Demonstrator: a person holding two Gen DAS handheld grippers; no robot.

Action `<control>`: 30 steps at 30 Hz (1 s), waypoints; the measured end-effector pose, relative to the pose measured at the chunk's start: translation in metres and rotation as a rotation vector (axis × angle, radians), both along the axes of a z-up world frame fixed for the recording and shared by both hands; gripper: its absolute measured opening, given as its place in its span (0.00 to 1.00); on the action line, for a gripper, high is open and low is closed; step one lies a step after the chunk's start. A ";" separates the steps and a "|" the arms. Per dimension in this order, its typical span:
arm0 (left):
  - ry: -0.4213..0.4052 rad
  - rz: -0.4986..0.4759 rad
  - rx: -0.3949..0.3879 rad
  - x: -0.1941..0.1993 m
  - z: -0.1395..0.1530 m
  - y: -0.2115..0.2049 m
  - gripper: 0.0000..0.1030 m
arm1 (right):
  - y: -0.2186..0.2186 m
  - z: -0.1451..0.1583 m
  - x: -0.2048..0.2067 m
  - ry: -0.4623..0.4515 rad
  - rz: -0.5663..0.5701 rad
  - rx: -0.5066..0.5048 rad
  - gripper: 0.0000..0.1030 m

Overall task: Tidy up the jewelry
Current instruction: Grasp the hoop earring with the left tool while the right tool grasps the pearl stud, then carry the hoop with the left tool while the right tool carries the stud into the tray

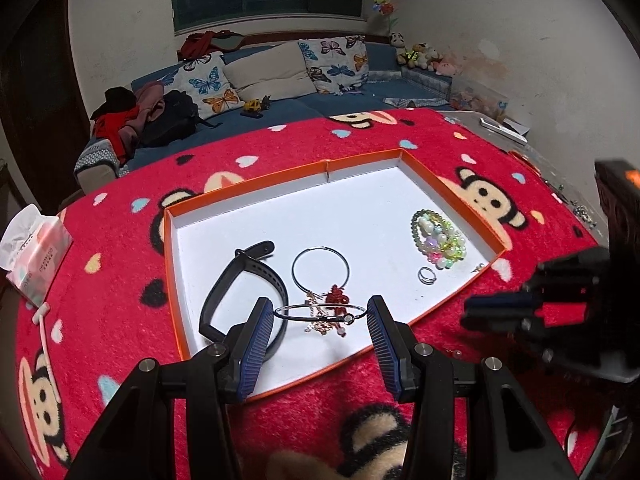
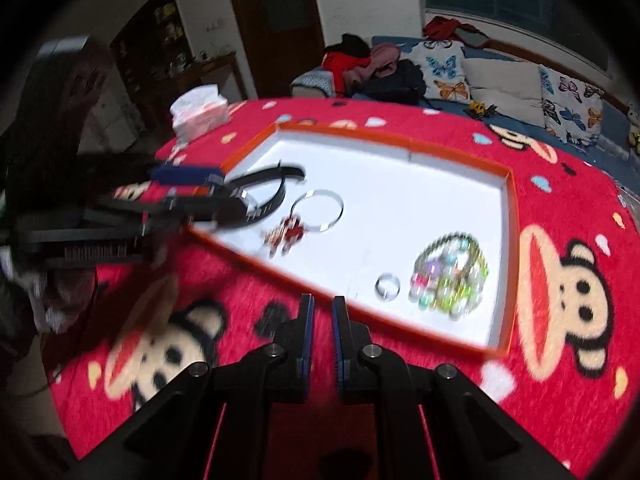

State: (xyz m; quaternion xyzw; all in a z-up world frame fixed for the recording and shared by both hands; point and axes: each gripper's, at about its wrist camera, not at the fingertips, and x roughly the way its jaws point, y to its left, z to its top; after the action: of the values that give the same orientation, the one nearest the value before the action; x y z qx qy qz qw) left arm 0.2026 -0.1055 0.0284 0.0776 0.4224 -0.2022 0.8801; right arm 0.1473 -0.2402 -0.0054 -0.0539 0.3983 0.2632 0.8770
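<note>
Left gripper [image 1: 320, 314]: jaws set wide, a thin silver bangle [image 1: 320, 312] spanning between the two blue pads [image 1: 260, 332], each end touching a pad; it hangs above the near edge of the orange-rimmed tray [image 1: 248, 190]. Whether the pads press it firmly cannot be told.

Right gripper [image 2: 322, 312]: jaws narrow, a slim gap between them, nothing in it; positioned over the red monkey-print cloth [image 2: 560, 208] just outside the tray's near rim.

In the tray: a red-and-gold charm cluster [image 1: 334, 300] directly behind the held bangle, touching a second silver hoop [image 1: 320, 268]. A black watch band [image 1: 244, 292] lies toward the near left corner. A small silver ring [image 1: 427, 275] and a pile of pastel bead bracelets [image 1: 440, 238] lie by the right edge.

A tissue pack [image 1: 34, 248] stands at the cloth's left edge.
</note>
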 end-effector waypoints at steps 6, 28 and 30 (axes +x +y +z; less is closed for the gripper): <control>-0.008 -0.017 -0.005 -0.016 0.005 -0.002 0.50 | 0.004 -0.020 -0.014 0.053 0.016 -0.046 0.11; 0.011 0.002 -0.018 -0.032 -0.002 0.012 0.50 | 0.016 -0.031 -0.015 0.038 -0.015 -0.087 0.10; 0.008 0.005 -0.016 -0.032 -0.001 0.012 0.50 | 0.013 -0.030 -0.016 0.037 -0.017 -0.073 0.10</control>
State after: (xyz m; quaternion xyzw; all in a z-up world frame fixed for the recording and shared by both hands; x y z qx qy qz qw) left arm 0.1705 -0.0933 0.0275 0.0687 0.4247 -0.2038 0.8794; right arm 0.1314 -0.2267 -0.0354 -0.0776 0.4243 0.2421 0.8691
